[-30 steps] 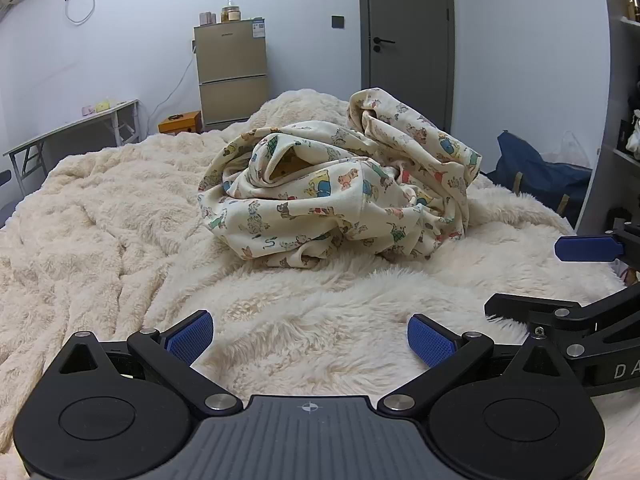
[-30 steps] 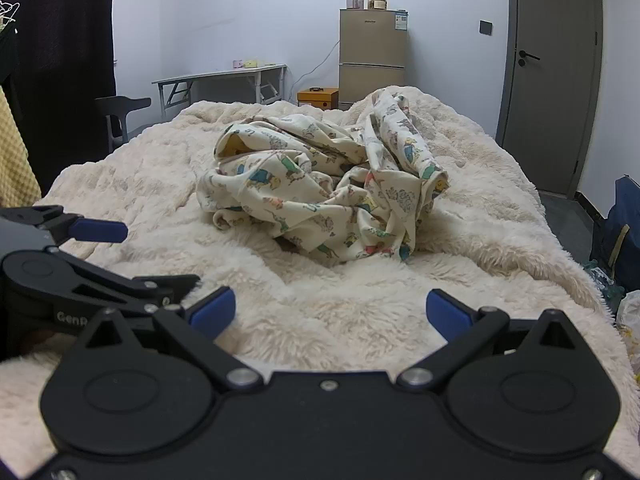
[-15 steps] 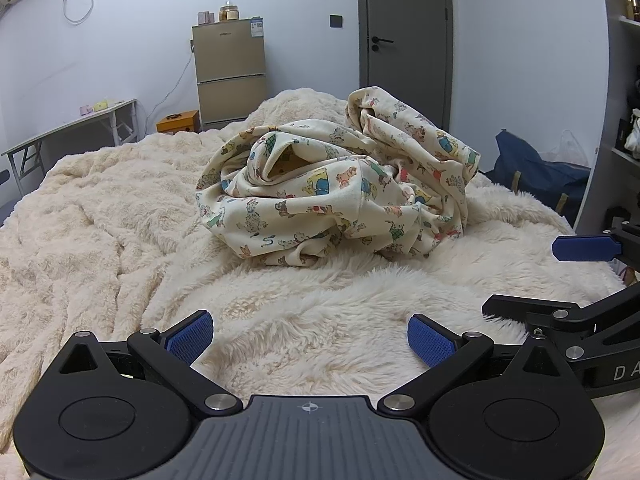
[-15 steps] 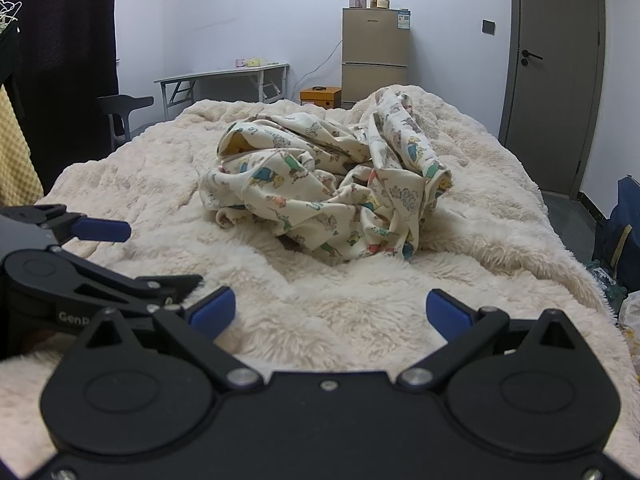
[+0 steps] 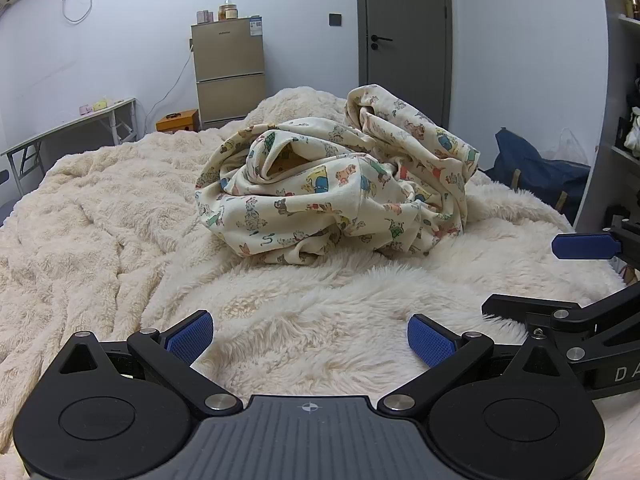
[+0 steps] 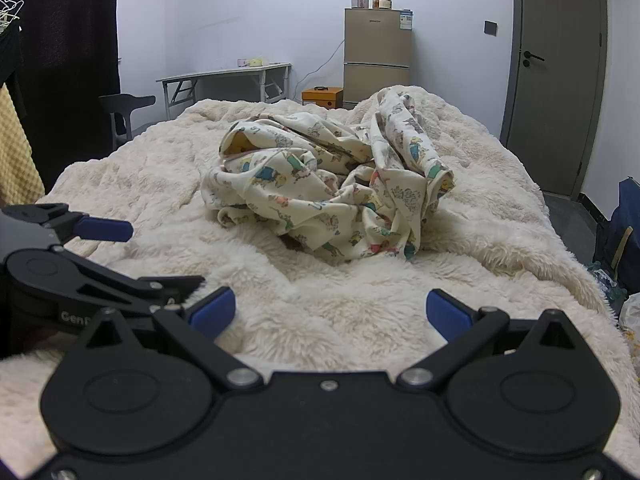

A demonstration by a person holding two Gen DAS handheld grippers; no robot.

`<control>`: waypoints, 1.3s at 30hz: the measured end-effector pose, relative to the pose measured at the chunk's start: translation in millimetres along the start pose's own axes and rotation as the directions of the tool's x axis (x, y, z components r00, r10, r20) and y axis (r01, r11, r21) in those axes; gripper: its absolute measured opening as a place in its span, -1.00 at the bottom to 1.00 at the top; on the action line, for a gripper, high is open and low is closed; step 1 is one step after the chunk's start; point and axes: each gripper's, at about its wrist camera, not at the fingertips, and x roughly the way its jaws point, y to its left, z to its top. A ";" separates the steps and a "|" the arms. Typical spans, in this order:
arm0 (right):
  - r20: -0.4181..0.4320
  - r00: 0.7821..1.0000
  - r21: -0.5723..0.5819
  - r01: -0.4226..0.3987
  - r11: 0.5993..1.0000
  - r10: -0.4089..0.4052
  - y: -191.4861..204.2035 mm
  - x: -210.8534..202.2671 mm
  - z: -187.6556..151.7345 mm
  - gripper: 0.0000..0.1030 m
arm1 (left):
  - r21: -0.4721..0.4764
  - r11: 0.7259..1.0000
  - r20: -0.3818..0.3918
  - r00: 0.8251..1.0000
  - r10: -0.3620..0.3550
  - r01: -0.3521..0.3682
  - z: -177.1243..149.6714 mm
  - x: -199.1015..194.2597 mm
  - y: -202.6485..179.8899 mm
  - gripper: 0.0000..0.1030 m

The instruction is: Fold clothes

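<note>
A crumpled cream garment with a cartoon animal print (image 5: 336,188) (image 6: 332,188) lies in a heap in the middle of the fluffy cream blanket (image 5: 100,216) (image 6: 360,304) on the bed. My left gripper (image 5: 310,338) hovers low over the blanket short of the heap, open, with nothing between its blue pads. My right gripper (image 6: 327,314) is likewise open and empty, just short of the garment. Each gripper shows at the edge of the other's view: the right one (image 5: 584,276), the left one (image 6: 100,252).
A tan fridge (image 5: 228,72) (image 6: 377,56) with jars on top stands at the far wall beside a grey door (image 5: 404,24). A folding table (image 6: 224,80), a grey chair (image 6: 126,108), an orange box (image 5: 178,121) and a dark blue bag (image 5: 536,172) surround the bed.
Both grippers have drifted slightly closer to the garment, which looks a little larger and lower in both views. Both stay open.
</note>
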 end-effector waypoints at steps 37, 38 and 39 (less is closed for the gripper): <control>-0.004 1.000 -0.012 -0.013 1.000 0.013 1.0 -0.2 0.6 1.00 | 0.011 1.000 -0.012 1.000 -0.007 0.007 1.2 2.4 -1.7 1.00; -0.004 1.000 -0.012 -0.013 1.000 0.013 1.1 -0.1 0.6 1.00 | 0.012 1.000 -0.012 1.000 -0.006 0.007 1.3 2.4 -1.7 1.00; -0.005 1.000 -0.012 -0.014 1.000 0.014 0.8 -0.4 0.7 1.00 | 0.012 1.000 -0.013 1.000 -0.006 0.007 1.3 2.3 -1.7 1.00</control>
